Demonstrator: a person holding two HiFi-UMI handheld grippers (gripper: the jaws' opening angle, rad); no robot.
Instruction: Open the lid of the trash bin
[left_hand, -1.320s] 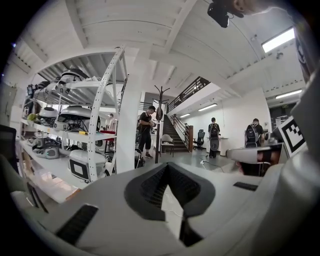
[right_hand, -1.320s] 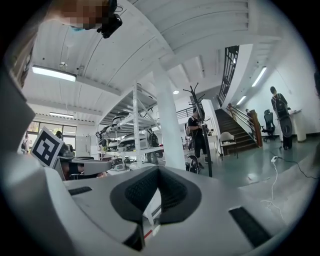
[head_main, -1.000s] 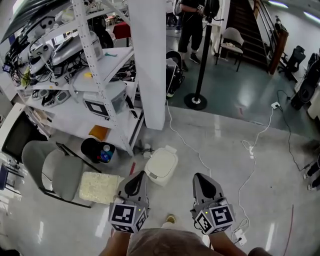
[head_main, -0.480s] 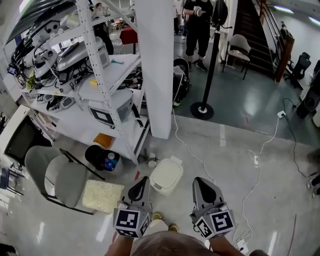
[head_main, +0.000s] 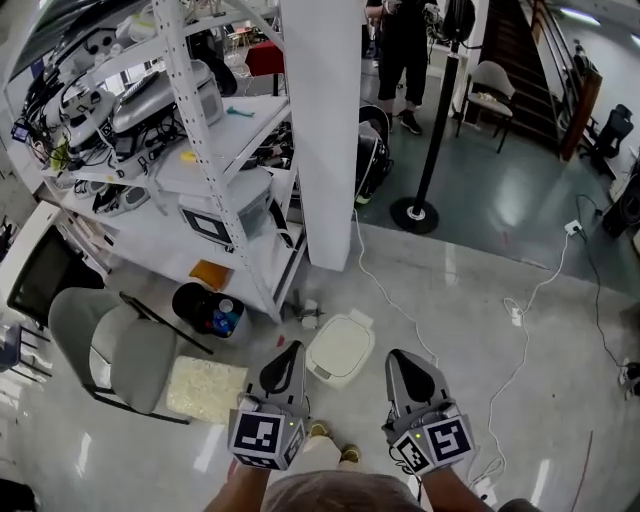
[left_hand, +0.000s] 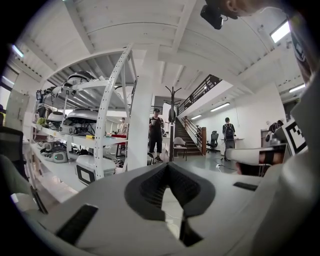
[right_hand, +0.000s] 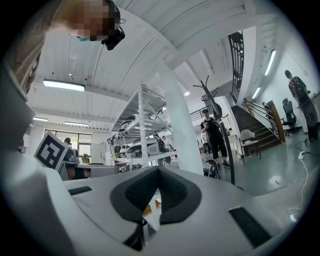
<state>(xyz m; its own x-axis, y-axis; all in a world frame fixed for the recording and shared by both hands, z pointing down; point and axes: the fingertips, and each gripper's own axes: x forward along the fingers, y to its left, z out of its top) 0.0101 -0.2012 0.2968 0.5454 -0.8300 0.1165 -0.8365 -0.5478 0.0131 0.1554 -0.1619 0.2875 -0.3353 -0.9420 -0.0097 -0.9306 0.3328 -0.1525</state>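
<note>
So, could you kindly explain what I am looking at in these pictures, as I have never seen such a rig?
No robot here: a person carries a claw in each hand. The head view comes from a camera on the person's head, looking down; it shows the left claw and right claw. Each gripper view comes from a camera riding on that claw, looking along its jaws. Both claws are shut and hold nothing. On the floor just ahead stands the white trash bin, closed, untouched.
</note>
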